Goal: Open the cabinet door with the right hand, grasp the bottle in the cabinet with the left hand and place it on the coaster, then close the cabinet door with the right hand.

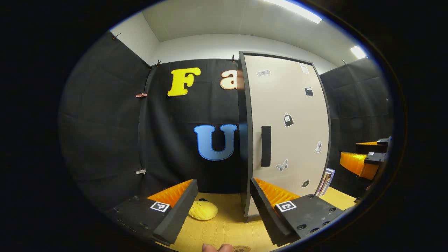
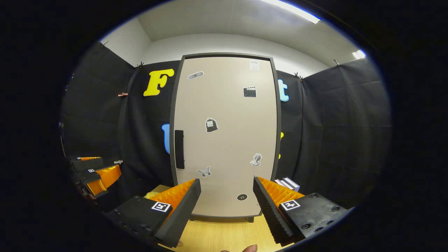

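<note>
Left gripper view: the left gripper (image 1: 219,210) hangs spread and empty low over the wooden surface (image 1: 227,227), probably waiting, since the cabinet door (image 1: 287,133) is closed and hides the bottle; a yellow knitted object (image 1: 203,210) lies ahead, possibly the coaster. Right gripper view: the right gripper (image 2: 226,206), jaws apart and empty, faces the door squarely, short of its dark handle (image 2: 179,149), likely lining up to pull.
</note>
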A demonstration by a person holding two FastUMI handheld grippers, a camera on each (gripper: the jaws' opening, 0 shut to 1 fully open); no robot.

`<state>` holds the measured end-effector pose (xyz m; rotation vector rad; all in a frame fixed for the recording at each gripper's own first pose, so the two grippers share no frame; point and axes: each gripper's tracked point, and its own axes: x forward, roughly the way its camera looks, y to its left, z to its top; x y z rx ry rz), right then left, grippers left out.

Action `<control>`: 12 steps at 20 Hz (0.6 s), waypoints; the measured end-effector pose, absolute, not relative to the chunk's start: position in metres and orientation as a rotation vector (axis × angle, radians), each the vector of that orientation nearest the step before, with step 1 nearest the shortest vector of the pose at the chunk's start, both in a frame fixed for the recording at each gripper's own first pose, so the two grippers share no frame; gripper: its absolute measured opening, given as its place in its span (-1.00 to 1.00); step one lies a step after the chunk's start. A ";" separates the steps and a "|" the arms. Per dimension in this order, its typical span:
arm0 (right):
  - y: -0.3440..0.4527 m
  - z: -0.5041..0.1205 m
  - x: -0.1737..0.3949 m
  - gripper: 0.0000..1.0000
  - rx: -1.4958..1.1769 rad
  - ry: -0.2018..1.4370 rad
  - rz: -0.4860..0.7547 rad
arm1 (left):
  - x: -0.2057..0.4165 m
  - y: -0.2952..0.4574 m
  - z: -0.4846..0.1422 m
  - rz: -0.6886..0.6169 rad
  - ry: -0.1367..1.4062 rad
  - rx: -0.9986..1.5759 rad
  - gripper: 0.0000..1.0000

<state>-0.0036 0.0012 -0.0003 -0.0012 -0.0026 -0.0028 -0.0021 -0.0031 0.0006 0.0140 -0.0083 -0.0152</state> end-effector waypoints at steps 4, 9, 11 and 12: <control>0.004 -0.002 -0.001 0.96 0.010 0.004 0.008 | -0.001 0.000 0.000 0.002 -0.013 0.007 0.89; 0.005 -0.004 0.002 0.95 -0.024 -0.001 0.003 | -0.001 -0.004 -0.006 -0.041 0.001 0.012 0.89; 0.014 -0.005 0.004 0.95 -0.013 0.005 0.023 | 0.000 -0.001 0.000 -0.040 -0.024 0.037 0.89; 0.017 -0.003 0.006 0.96 -0.008 0.001 0.027 | 0.000 -0.001 0.002 -0.036 -0.031 0.031 0.89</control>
